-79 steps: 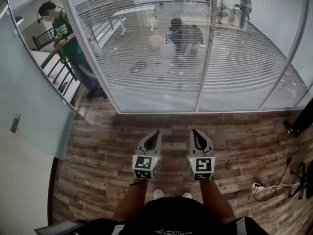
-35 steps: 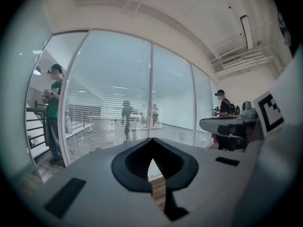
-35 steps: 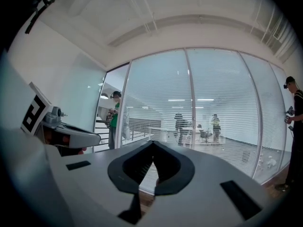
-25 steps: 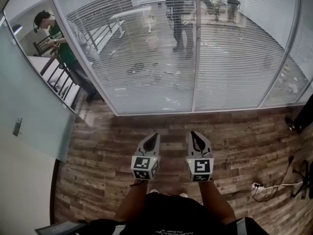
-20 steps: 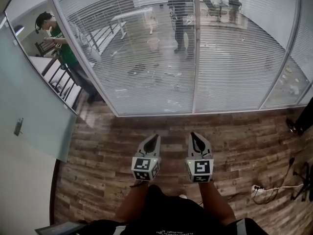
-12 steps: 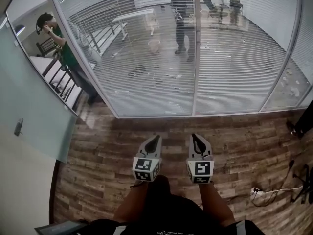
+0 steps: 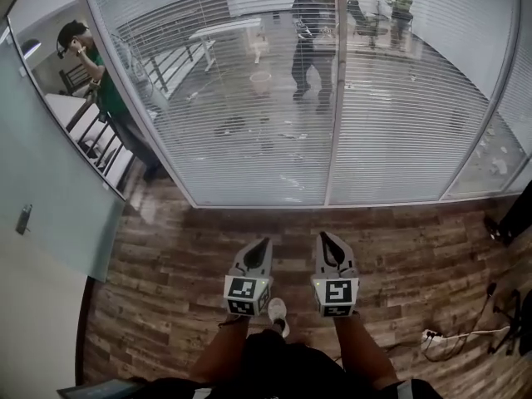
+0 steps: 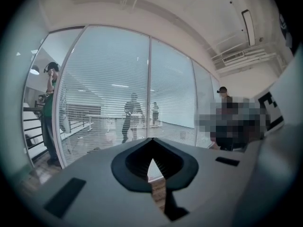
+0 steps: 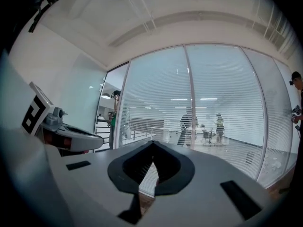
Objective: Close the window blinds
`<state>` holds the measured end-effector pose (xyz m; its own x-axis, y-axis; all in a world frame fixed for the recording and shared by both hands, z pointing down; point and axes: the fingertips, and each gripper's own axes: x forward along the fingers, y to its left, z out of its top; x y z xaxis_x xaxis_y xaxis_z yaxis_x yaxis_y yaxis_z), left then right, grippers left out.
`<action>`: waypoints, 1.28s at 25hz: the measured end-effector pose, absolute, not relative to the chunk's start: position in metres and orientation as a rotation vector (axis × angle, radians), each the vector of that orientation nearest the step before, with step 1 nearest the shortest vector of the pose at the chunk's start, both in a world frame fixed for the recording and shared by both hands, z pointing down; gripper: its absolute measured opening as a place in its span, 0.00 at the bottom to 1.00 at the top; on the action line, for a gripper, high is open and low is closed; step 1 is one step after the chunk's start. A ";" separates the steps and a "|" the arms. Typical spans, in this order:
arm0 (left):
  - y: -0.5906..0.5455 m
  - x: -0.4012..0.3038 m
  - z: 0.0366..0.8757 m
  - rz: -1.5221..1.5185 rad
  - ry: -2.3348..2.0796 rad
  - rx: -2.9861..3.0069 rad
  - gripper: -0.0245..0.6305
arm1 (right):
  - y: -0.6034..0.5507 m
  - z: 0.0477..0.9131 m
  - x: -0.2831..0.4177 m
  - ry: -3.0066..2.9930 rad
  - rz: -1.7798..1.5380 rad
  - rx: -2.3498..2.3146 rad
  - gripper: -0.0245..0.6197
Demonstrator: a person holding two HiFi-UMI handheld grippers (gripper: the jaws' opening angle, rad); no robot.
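Note:
White slatted blinds [image 7: 249,123] hang behind a curved glass wall ahead of me, their slats tilted so people beyond show through. They also fill the left gripper view [image 8: 109,93] and the right gripper view [image 9: 222,103]. My left gripper [image 7: 263,242] and right gripper [image 7: 322,235] are held side by side over the wooden floor, short of the glass and pointing at it. Both are shut with nothing between the jaws, as the left gripper [image 8: 151,142] and right gripper [image 9: 152,144] show in their own views. No cord or wand of the blinds can be made out.
A frosted glass door [image 7: 41,198] stands at the left. A person in green [image 7: 96,73] stands by a railing; two more people [image 7: 312,32] are behind the blinds. Cables and a power strip [image 7: 449,335] lie on the floor at right. My shoe [image 7: 278,312] shows below.
The view has shifted slightly and a shoe now shows between my arms. The people beyond the glass have moved. Both grippers stay shut, side by side.

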<state>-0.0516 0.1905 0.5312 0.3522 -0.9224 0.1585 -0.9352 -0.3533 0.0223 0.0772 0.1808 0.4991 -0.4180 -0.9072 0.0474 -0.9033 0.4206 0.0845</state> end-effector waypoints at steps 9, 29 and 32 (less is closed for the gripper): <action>0.094 -0.093 0.539 0.154 -1.780 2.464 0.04 | 0.098 0.517 0.049 -2.595 0.113 1.689 0.04; -0.068 -0.134 0.487 0.043 -1.633 2.599 0.04 | -0.055 0.494 0.046 -2.404 0.018 1.917 0.04; -0.087 -0.129 0.488 0.048 -1.614 2.610 0.04 | -0.076 0.493 0.046 -2.406 0.012 1.904 0.04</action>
